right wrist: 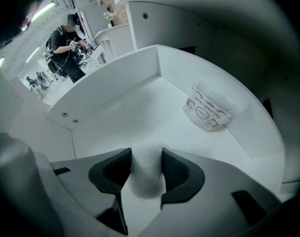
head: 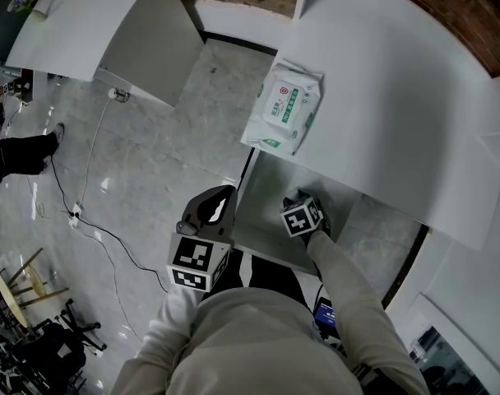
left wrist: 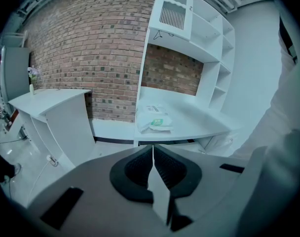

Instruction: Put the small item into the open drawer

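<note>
White fluffy item (right wrist: 146, 174) is clamped in right gripper (right wrist: 146, 157), held over open drawer (right wrist: 115, 98). Tub (right wrist: 209, 111) is seen near drawer's right edge. Left gripper (left wrist: 153, 154) is closed, nothing held.

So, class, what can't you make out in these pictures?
- Head view: the white wad is hidden under the right gripper.
- Right gripper view: print on the packet in the drawer is too small to read.
- Left gripper view: the wipes pack's label is too small.
</note>
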Demonstrator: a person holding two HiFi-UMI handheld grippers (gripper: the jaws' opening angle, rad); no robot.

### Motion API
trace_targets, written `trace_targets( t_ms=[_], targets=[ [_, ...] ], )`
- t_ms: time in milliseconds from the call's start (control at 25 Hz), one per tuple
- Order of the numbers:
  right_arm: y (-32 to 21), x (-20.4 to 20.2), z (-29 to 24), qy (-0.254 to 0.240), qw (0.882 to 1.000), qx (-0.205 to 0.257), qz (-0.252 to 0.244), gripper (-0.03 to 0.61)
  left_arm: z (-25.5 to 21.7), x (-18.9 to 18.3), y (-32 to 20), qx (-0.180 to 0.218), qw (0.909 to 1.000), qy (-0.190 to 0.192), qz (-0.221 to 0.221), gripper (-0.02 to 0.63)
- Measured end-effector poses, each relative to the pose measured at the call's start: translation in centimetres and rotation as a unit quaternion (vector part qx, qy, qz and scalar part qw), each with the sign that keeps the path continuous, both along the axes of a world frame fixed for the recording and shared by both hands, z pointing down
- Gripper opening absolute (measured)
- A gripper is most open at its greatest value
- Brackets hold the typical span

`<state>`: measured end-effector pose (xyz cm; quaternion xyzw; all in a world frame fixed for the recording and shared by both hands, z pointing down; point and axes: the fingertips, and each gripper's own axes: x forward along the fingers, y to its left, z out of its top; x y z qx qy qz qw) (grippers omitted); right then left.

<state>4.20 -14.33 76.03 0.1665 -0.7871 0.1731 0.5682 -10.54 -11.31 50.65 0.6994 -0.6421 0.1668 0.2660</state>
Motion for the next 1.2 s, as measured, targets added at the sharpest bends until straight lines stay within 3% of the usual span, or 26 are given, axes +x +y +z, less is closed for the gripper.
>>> trace_targets(
  t_ms=[640,920,1200],
  targets=[
    [0.0,0.4,-0.4,0.010,1.000,-0.002,0.008,0.218,0.1,0.6,-0.2,-0.001,0.9999,0.004,0.010,0.025],
    [-0.7,-0.3,-3.3,-0.024,0.999,0.019,0.020,0.227,0.1,1.2,-0.4,0.003,0.9997,0.009,0.023,0.025],
    [-2.1,-1.4,-8.0,-0.102,0.989,0.053,0.095,0.183,-0.5,1.6,-0.6,0.018,0.9989,0.012,0.042,0.025]
  ],
)
